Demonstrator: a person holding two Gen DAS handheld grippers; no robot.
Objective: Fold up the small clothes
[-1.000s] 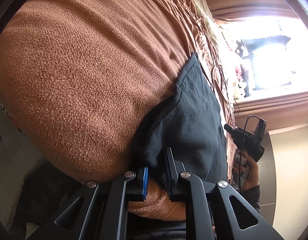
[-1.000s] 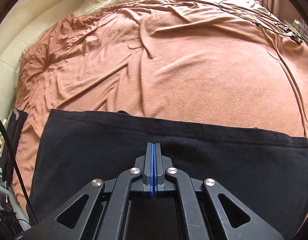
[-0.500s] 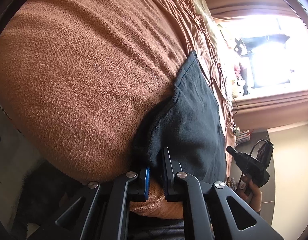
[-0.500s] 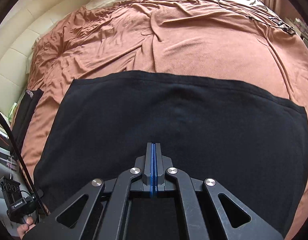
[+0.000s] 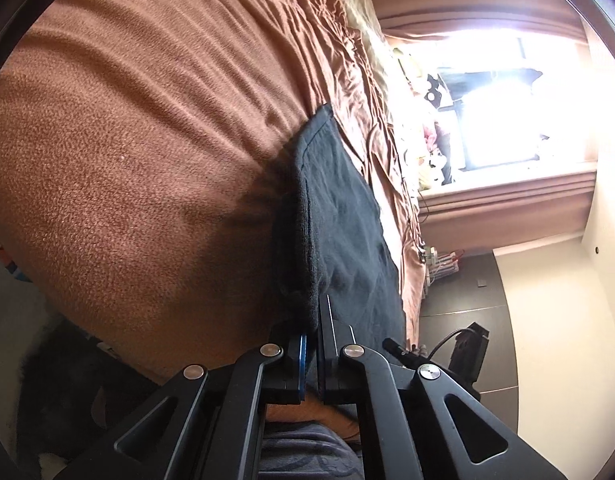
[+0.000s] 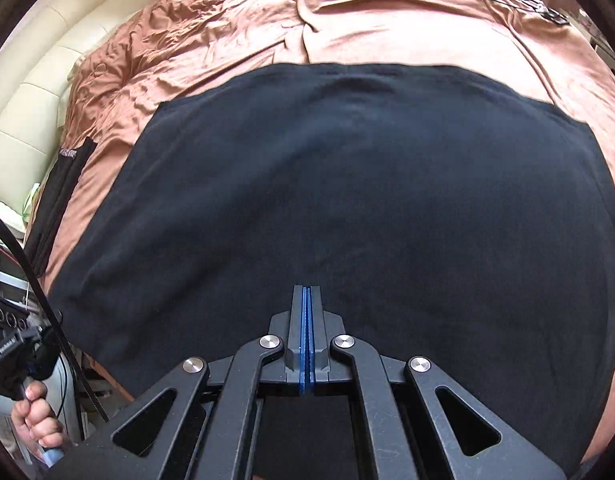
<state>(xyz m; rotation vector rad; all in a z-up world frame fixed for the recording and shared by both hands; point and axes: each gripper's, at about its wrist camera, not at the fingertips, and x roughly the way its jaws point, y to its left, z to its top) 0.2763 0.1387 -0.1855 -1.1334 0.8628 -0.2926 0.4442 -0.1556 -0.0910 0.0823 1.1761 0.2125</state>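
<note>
Left gripper (image 5: 312, 344) – jaws narrowed on the thick near edge of the black garment (image 5: 339, 220), apparently pinching the cloth, though the contact is shadowed. The garment lies spread flat on the brown bedspread (image 5: 127, 152). Right gripper (image 6: 306, 320) – blue pads pressed together above the garment (image 6: 347, 184), gripping nothing visible.
</note>
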